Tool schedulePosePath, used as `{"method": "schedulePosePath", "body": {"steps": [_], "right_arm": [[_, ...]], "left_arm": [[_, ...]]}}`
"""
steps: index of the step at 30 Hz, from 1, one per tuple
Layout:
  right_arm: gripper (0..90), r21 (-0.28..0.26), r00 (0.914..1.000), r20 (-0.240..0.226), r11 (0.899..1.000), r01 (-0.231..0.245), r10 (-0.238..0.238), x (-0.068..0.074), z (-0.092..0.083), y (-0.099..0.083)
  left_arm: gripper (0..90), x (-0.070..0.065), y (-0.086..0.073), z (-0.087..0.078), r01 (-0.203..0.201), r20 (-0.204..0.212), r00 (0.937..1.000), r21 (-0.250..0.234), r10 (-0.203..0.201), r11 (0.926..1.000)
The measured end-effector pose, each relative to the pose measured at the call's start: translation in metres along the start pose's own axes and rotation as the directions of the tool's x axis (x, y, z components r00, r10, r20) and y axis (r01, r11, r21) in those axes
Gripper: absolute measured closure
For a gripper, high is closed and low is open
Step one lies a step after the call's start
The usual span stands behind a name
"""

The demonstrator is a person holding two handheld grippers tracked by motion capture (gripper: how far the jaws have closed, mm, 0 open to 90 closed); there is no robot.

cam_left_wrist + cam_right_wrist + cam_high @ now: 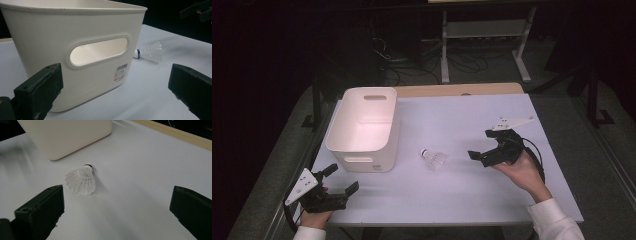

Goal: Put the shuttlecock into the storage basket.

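A white plastic shuttlecock (433, 159) lies on its side on the white table, just right of the white bin (363, 127). In the right gripper view the shuttlecock (82, 180) rests a short way ahead of the jaws, toward the left one. My right gripper (482, 144) hovers open to the right of it, nothing between its jaws. At the table's front left corner my left gripper (343, 179) is open and empty, facing the bin's handle slot (98, 51). The shuttlecock (149, 51) shows past the bin's corner there.
The bin is empty, standing at the table's left. A bare wooden strip (459, 89) runs along the table's far edge. Beyond it stand a white desk frame (484, 35) and floor cables (422, 65). The other gripper's jaws (197, 11) show at the left gripper view's top right.
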State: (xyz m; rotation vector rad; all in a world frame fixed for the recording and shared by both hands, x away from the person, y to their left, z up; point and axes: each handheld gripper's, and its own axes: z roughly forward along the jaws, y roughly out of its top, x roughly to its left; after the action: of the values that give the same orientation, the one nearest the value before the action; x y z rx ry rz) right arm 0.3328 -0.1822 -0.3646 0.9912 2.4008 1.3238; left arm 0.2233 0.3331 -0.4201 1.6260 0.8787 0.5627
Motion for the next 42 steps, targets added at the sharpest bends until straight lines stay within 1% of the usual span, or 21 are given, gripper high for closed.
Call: {"method": "schedulePosePath", "body": {"steps": [2, 3, 7, 15, 16, 18, 19, 21, 22, 25, 27, 28, 31, 32, 33, 37, 38, 39, 40, 41, 42], "right_arm": [[0.0, 0.005, 1.0000, -0.008, 1.000, -0.004, 0.004, 0.002, 0.003, 0.004], [0.0, 0.007, 0.9999, -0.010, 1.000, 0.005, -0.005, 0.003, 0.004, 0.008], [0.0, 0.019, 0.9998, -0.015, 1.000, 0.010, -0.010, 0.005, 0.009, 0.016], [0.0, 0.030, 0.9993, -0.031, 0.999, 0.024, -0.023, 0.005, 0.017, 0.026], [0.0, 0.037, 0.9989, -0.041, 0.999, 0.024, -0.023, 0.006, 0.020, 0.029], [0.0, 0.046, 0.9987, -0.046, 0.999, 0.022, -0.020, 0.006, 0.022, 0.031], [0.0, 0.054, 0.9987, -0.051, 0.998, 0.011, -0.009, 0.006, 0.023, 0.033], [0.0, 0.052, 0.9982, -0.058, 0.998, 0.019, -0.016, 0.005, 0.025, 0.033], [0.0, 0.063, 0.9976, -0.069, 0.998, 0.004, 0.000, 0.004, 0.028, 0.036], [0.0, 0.073, 0.9970, -0.078, 0.997, 0.002, 0.003, 0.003, 0.031, 0.039], [0.0, 0.077, 0.9967, -0.081, 0.997, 0.011, -0.005, 0.001, 0.034, 0.041], [0.0, 0.092, 0.9955, -0.094, 0.996, 0.002, 0.007, 0.001, 0.038, 0.044], [0.0, 0.095, 0.9943, -0.107, 0.995, 0.011, -0.001, 0.000, 0.043, 0.047], [0.0, 0.104, 0.9936, -0.112, 0.995, 0.003, 0.008, 0.001, 0.045, 0.048], [0.0, 0.124, 0.9916, -0.128, 0.992, 0.002, 0.015, -0.001, 0.050, 0.051], [0.0, 0.148, 0.9887, -0.147, 0.989, -0.004, 0.026, -0.003, 0.057, 0.054], [0.0, 0.163, 0.9863, -0.162, 0.987, -0.001, 0.028, -0.005, 0.063, 0.057], [0.0, 0.177, 0.9870, -0.157, 0.984, -0.006, 0.035, -0.005, 0.064, 0.058], [0.0, 0.177, 0.9870, -0.157, 0.984, -0.006, 0.035, -0.005, 0.064, 0.058], [0.0, 0.177, 0.9863, -0.163, 0.984, 0.009, 0.021, -0.006, 0.067, 0.059], [0.0, 0.189, 0.9870, -0.159, 0.982, 0.006, 0.025, -0.006, 0.069, 0.060]], "left_arm": [[0.0, 0.000, 0.000, 0.000, 0.001, 0.000, 1.0000, -0.001, -0.001, 1.0000], [0.0, 0.000, 0.000, 0.000, 0.002, 0.001, 1.0000, 0.000, -0.002, 1.0000], [0.0, 0.000, 0.000, 0.000, -0.001, 0.004, 1.0000, 0.004, 0.001, 1.0000], [0.0, 0.001, 0.000, 0.000, 0.004, 0.004, 1.0000, 0.002, -0.004, 1.0000], [0.0, 0.001, 0.000, 0.000, 0.002, 0.005, 1.0000, 0.002, -0.002, 1.0000], [0.0, 0.000, 0.000, 0.000, 0.003, 0.005, 1.0000, 0.001, -0.003, 1.0000], [0.0, 0.001, 0.000, 0.000, 0.000, 0.005, 1.0000, 0.004, 0.000, 1.0000], [0.0, 0.001, 0.000, 0.000, -0.001, 0.004, 1.0000, 0.004, 0.001, 1.0000], [0.0, 0.000, 0.000, 0.000, 0.003, 0.004, 1.0000, 0.001, -0.003, 1.0000], [0.0, 0.001, 0.000, 0.000, 0.004, 0.004, 1.0000, 0.003, -0.004, 1.0000], [0.0, 0.001, 0.000, 0.000, 0.006, 0.004, 1.0000, 0.002, -0.006, 1.0000], [0.0, 0.001, 0.000, 0.000, 0.002, 0.004, 1.0000, 0.005, -0.002, 1.0000], [0.0, 0.001, 0.000, 0.000, 0.002, 0.004, 1.0000, 0.004, -0.002, 1.0000], [0.0, 0.001, 0.000, 0.000, 0.002, 0.004, 1.0000, 0.005, -0.002, 1.0000], [0.0, 0.001, 0.000, 0.000, 0.005, 0.004, 1.0000, 0.004, -0.005, 1.0000], [0.0, 0.001, 0.000, 0.000, 0.009, 0.005, 0.9999, 0.001, -0.009, 1.0000], [0.0, 0.001, 0.000, 0.000, 0.010, 0.005, 0.9999, 0.000, -0.010, 0.9999], [0.0, 0.001, 0.000, 0.000, 0.008, 0.006, 1.0000, 0.002, -0.008, 1.0000], [0.0, 0.001, 0.000, 0.001, 0.010, 0.006, 0.9999, 0.001, -0.010, 0.9999], [0.0, 0.001, 0.000, 0.000, 0.008, 0.007, 0.9999, 0.002, -0.008, 1.0000], [0.0, 0.001, 0.000, 0.001, 0.012, 0.008, 0.9999, 0.000, -0.012, 0.9999]]}}
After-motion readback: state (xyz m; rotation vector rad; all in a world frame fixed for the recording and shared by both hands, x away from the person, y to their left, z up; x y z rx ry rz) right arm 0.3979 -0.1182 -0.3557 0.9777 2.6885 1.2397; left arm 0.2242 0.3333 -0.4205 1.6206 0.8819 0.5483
